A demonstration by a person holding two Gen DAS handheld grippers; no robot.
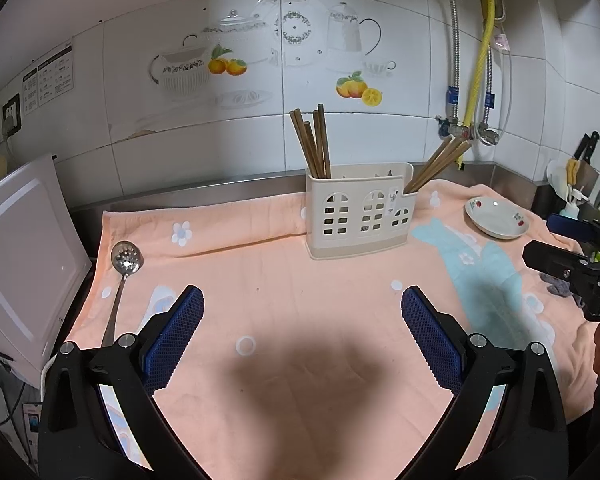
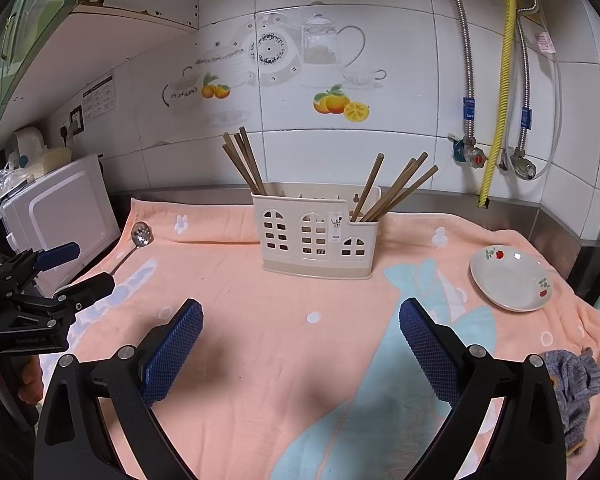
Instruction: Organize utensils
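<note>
A cream plastic utensil holder [image 1: 358,210] [image 2: 316,230] stands on the pink towel near the back wall. Brown chopsticks [image 1: 314,144] [image 2: 244,162] lean in its left compartment, and more chopsticks [image 1: 438,164] [image 2: 396,188] lean in its right one. A slotted metal spoon [image 1: 125,264] [image 2: 140,236] lies on the towel's left edge, apart from the holder. My left gripper [image 1: 302,308] is open over bare towel, nothing between its blue pads. My right gripper [image 2: 300,320] is open too, in front of the holder. Each gripper appears at the edge of the other's view.
A small white plate [image 1: 496,218] [image 2: 510,278] with red flowers sits at the right of the towel [image 1: 280,280]. A white appliance [image 1: 16,256] [image 2: 60,216] stands at the left. A grey knitted cloth [image 2: 572,384] lies at the right front. Knives [image 1: 588,148] and pipes [image 2: 500,80] stand along the right wall.
</note>
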